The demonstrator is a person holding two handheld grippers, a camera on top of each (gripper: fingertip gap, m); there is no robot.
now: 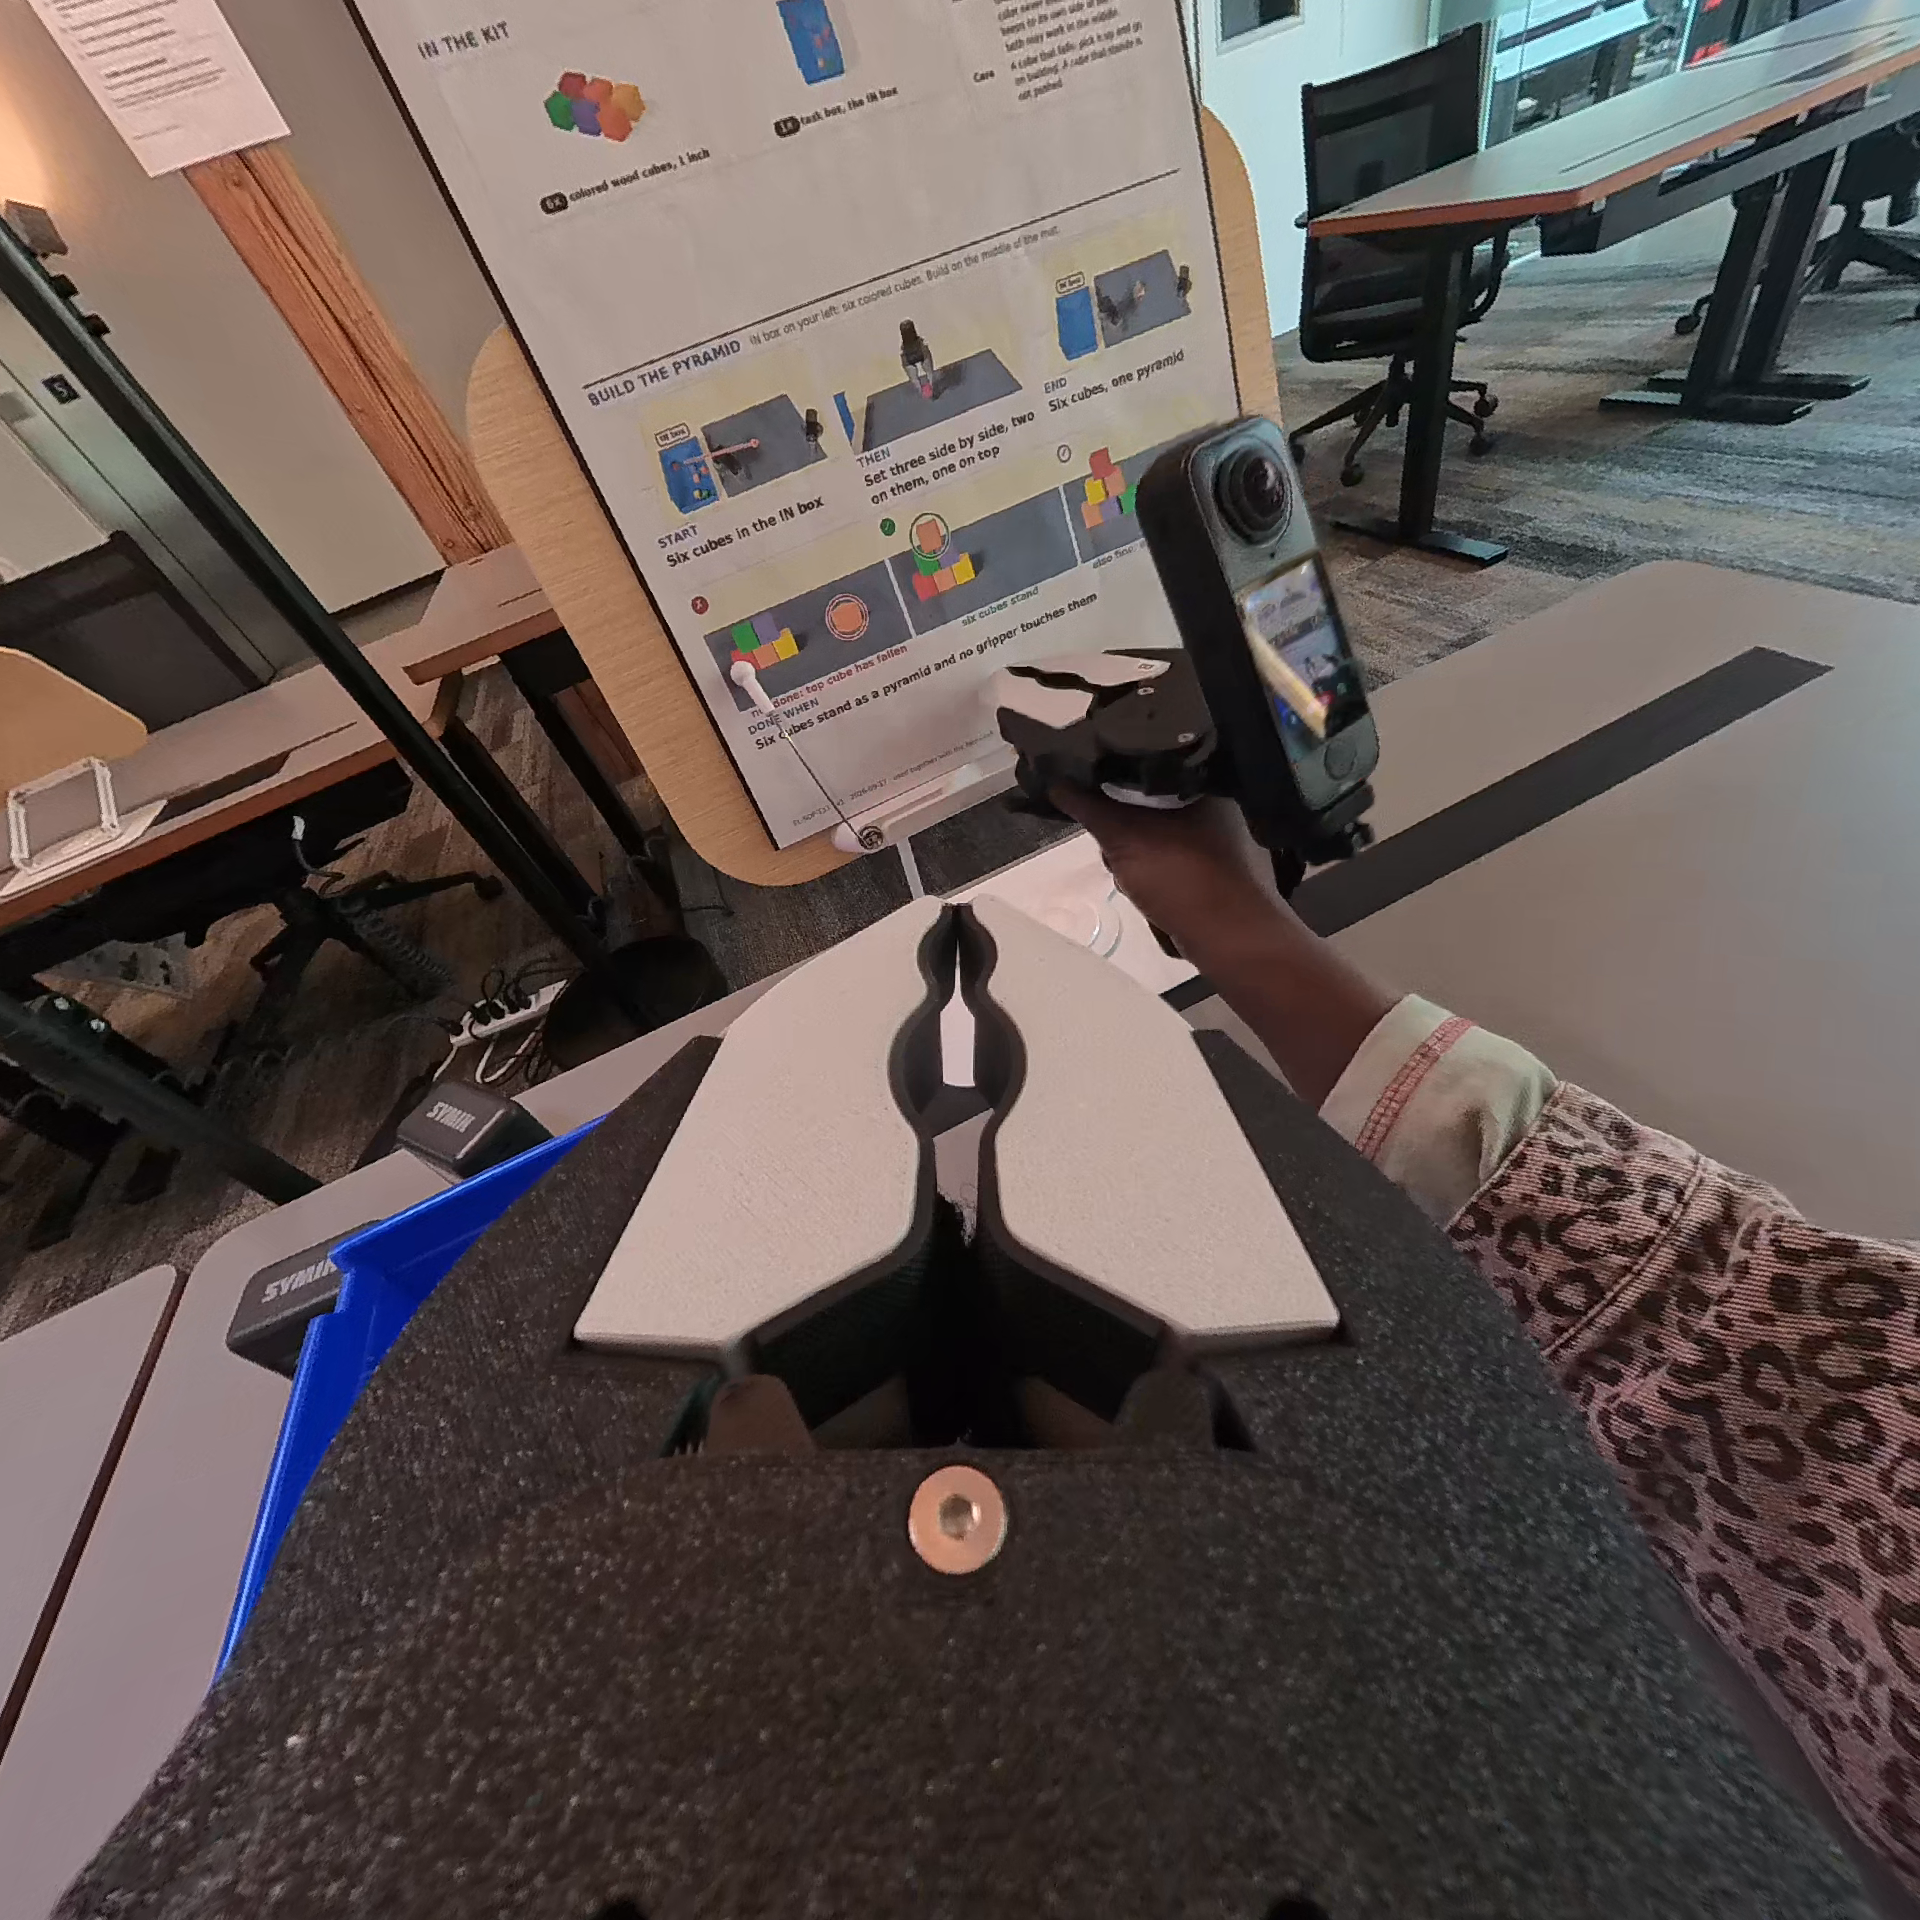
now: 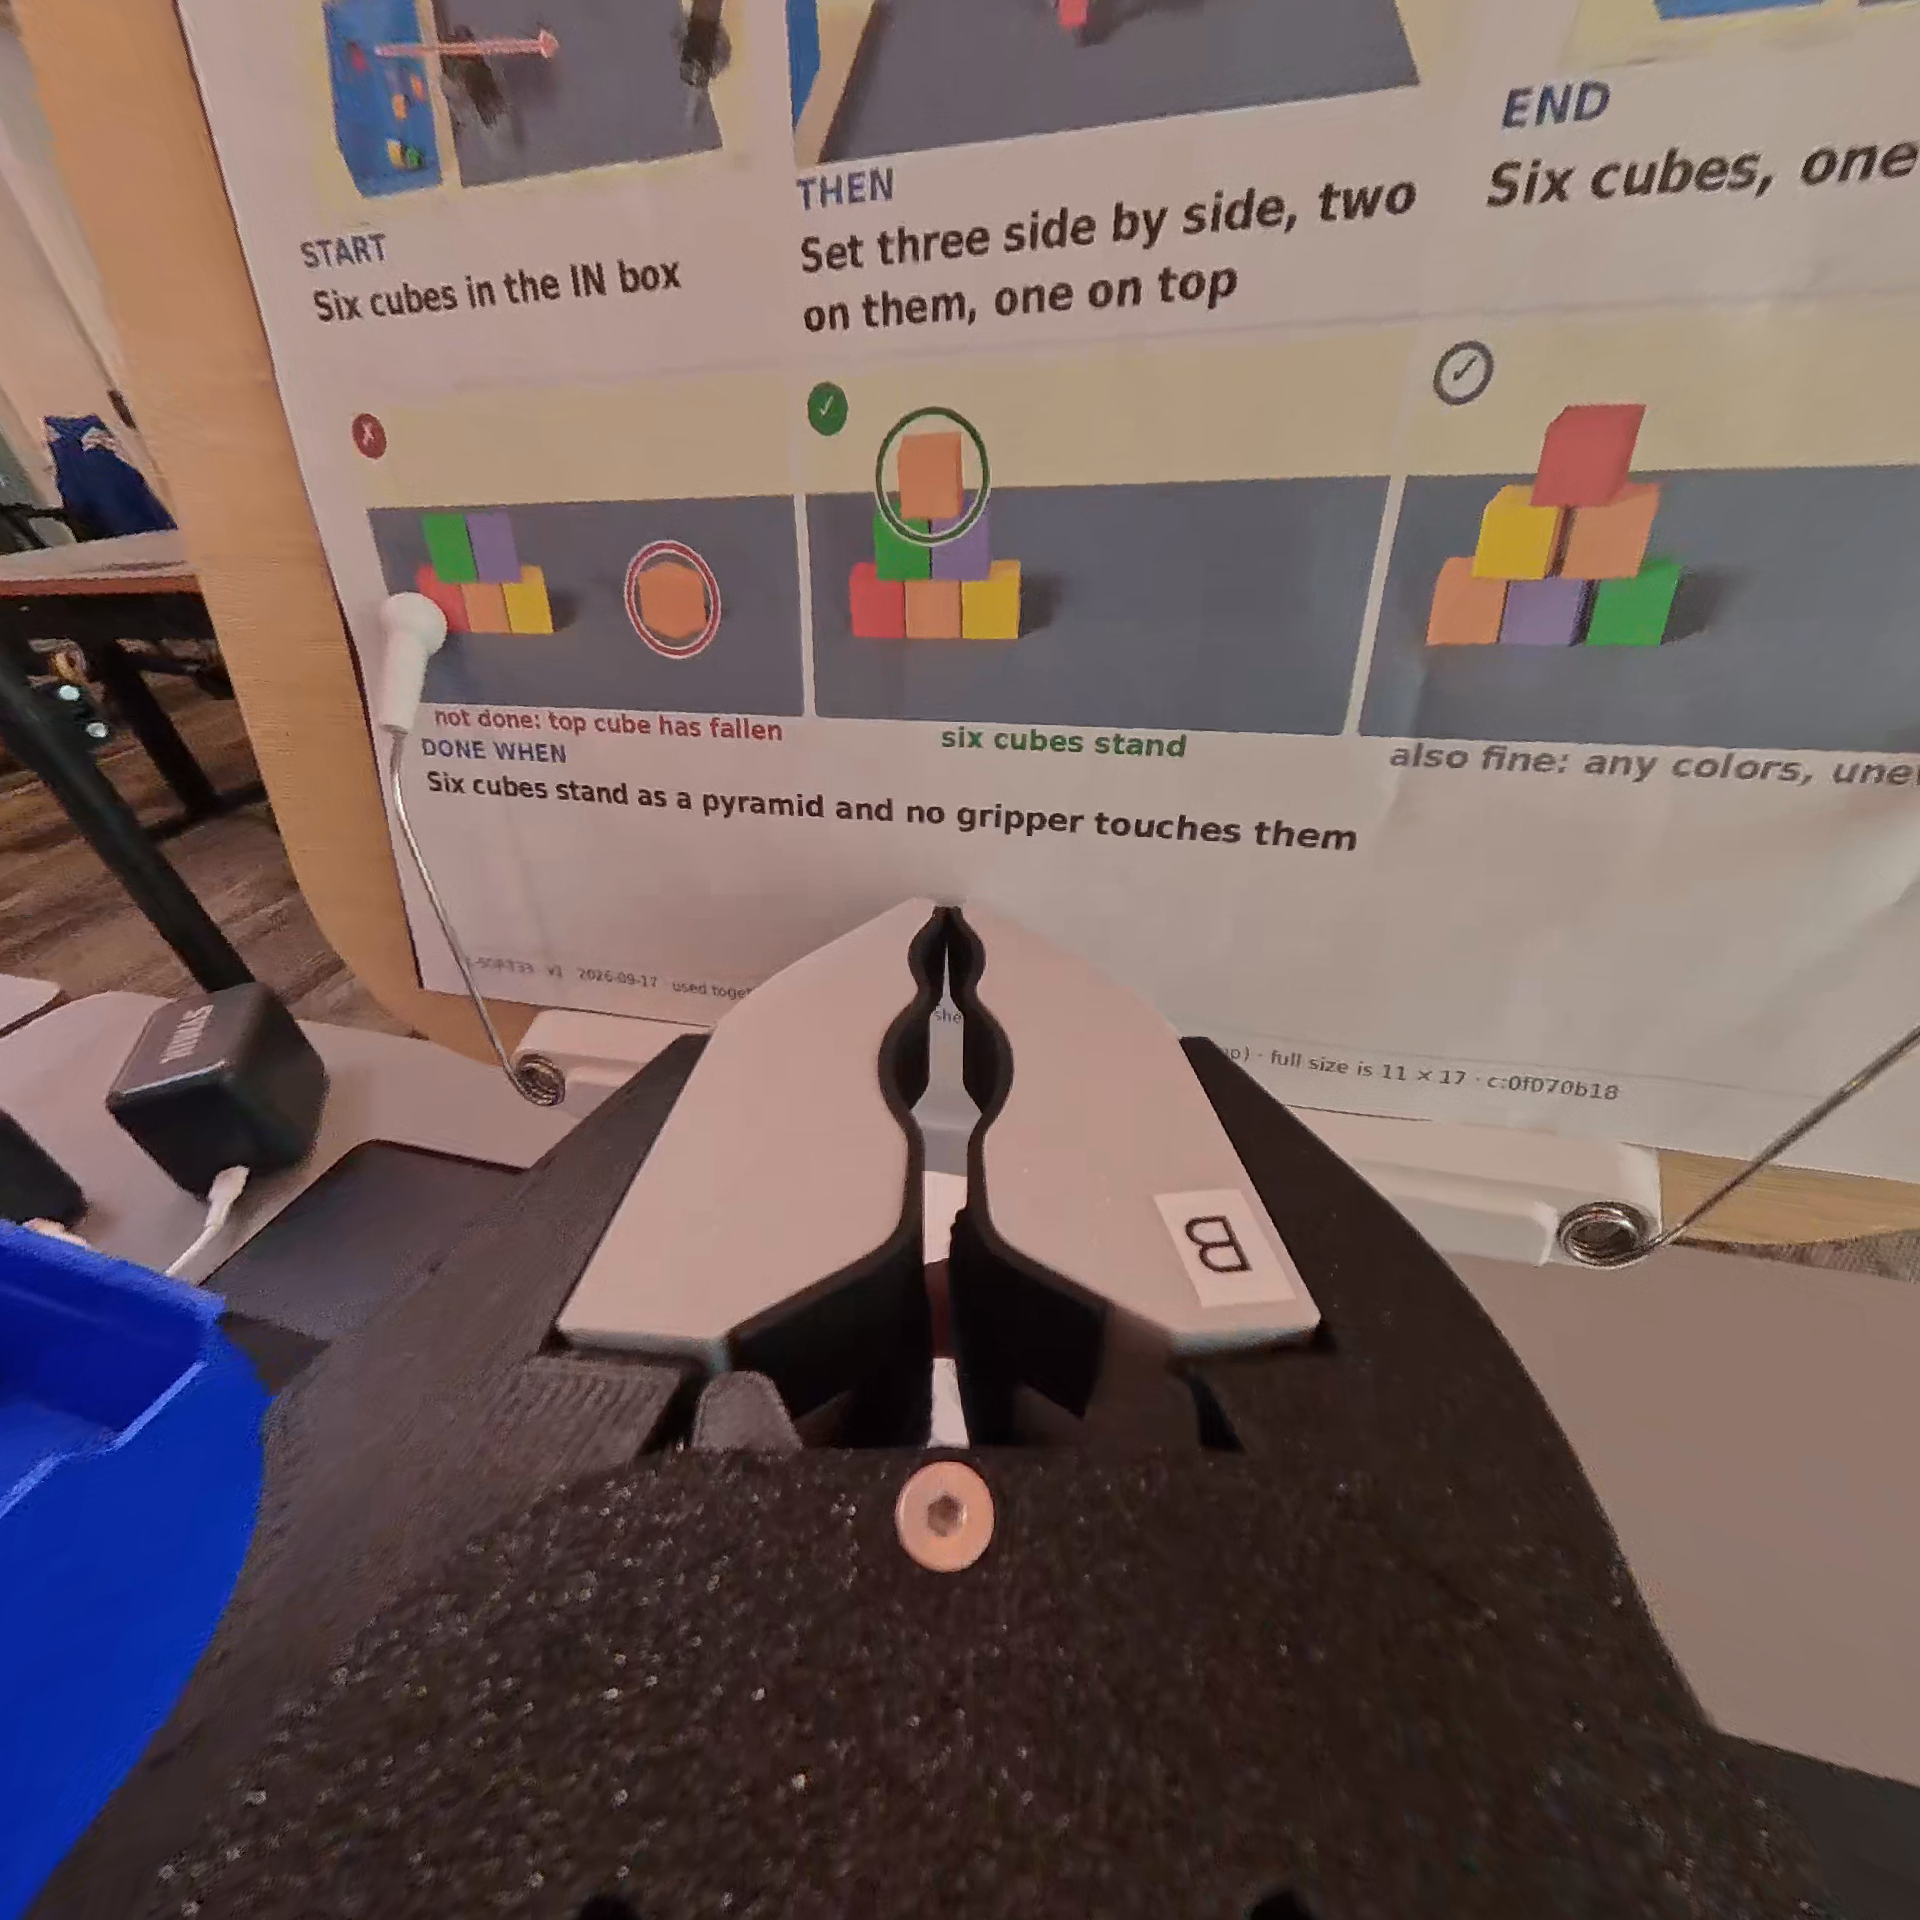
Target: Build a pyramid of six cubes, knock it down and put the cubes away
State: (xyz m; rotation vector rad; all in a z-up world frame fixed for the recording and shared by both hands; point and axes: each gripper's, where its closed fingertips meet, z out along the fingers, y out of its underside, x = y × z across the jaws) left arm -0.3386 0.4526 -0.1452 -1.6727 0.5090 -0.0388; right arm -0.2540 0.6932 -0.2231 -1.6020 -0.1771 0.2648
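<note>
Left hand-held gripper (image 1: 954, 920) and right hand-held gripper (image 2: 945, 920) both had fingers together, empty, raised toward the instruction poster (image 2: 1039, 810), likely a pre-start pose; no cubes visible, probably in the blue box (image 2: 94, 1455) on the tabletop (image 1: 1662, 935).

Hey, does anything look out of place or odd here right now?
Nothing looks spilled or damaged. Both tongs, left and right, are shut and empty, raised toward the poster. No real cubes are in view, only a corner of the blue bin.
</note>
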